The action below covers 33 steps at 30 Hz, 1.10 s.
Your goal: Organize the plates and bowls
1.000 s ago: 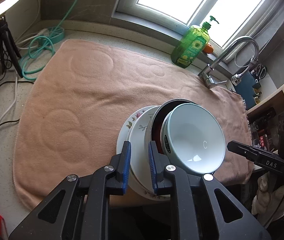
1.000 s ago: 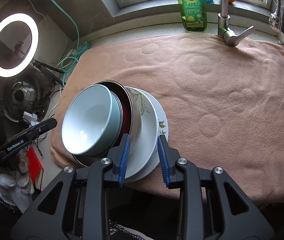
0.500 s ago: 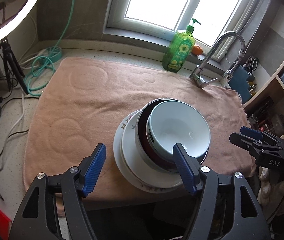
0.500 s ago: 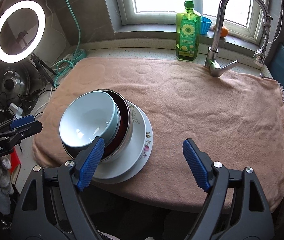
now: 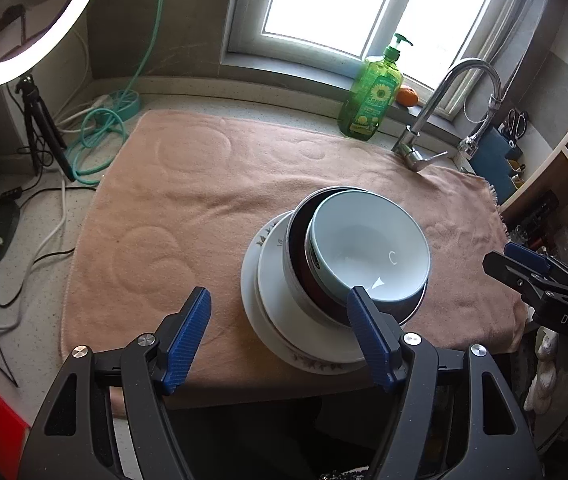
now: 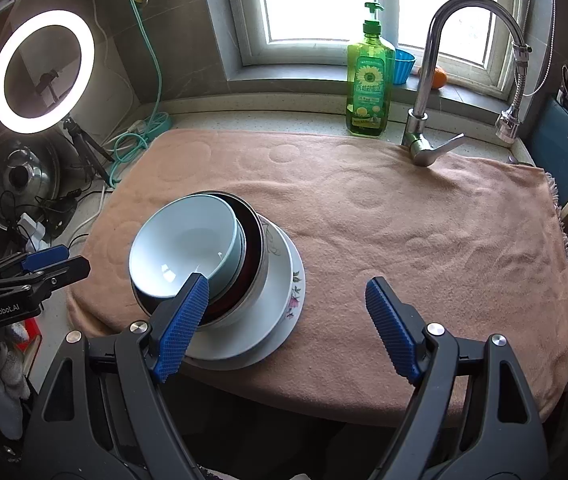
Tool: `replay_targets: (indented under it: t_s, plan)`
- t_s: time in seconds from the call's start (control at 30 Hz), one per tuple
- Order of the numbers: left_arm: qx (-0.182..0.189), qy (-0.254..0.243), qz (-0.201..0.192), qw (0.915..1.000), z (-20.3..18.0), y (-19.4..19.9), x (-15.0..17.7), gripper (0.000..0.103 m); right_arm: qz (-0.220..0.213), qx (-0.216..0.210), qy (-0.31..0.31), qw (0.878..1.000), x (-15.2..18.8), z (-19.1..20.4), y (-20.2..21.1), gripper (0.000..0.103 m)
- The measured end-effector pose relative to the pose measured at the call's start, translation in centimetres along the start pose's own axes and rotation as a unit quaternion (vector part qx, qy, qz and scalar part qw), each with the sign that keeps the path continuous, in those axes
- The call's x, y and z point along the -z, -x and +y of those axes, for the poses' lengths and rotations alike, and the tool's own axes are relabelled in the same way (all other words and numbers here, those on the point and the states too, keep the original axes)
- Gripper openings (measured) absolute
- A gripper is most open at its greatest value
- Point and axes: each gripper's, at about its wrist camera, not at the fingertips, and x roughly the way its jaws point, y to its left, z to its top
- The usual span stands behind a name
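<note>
Two grippers, both spread wide and both empty; the jaws of each have just been opening, and nothing sits between either pair now. The landmark here is the stack of dishes on the pink towel, close to the towel's near edge; everything else reads off that stack. At its base, floral plates; on them a dark-lined bowl with a pale outside; nested on top, a pale blue bowl, sitting off-centre in the one below.

The left gripper hangs above and in front of the stack; in its own view one blue pad overlaps the near rim of the pale blue bowl, the other stands out over bare towel to the stack's left; whether the first pad touches the bowl I cannot tell, but the jaws are far too wide apart to be pinching it. The right gripper hangs in front of the stack as well; one pad lies across the dark-lined bowl's near side in the picture, the other sits well off to the stack's right over towel.

Beyond the stack, at the towel's far edge, a green soap bottle and beside it a chrome tap; to the stack's far left, a lit ring light.
</note>
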Motion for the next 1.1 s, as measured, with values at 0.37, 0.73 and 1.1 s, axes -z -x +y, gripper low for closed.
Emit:
replay_targets:
  t_s: [0.37, 0.73, 1.1]
  plan:
    - [-0.008, 0.0, 0.001, 1.0, 0.3, -0.15, -0.25, 0.071, -0.001, 0.0, -0.001, 1.0, -0.09, -0.05, -0.05, 0.083]
    - [-0.008, 0.003, 0.0, 1.0, 0.36, -0.1, -0.35, 0.071, 0.002, 0.0, 0.0, 1.0, 0.02, 0.05, -0.13, 0.083]
    - [-0.009, 0.003, 0.001, 1.0, 0.42, -0.27, -0.38, 0.07, 0.001, 0.001, 0.0, 1.0, 0.02, 0.16, -0.17, 0.083]
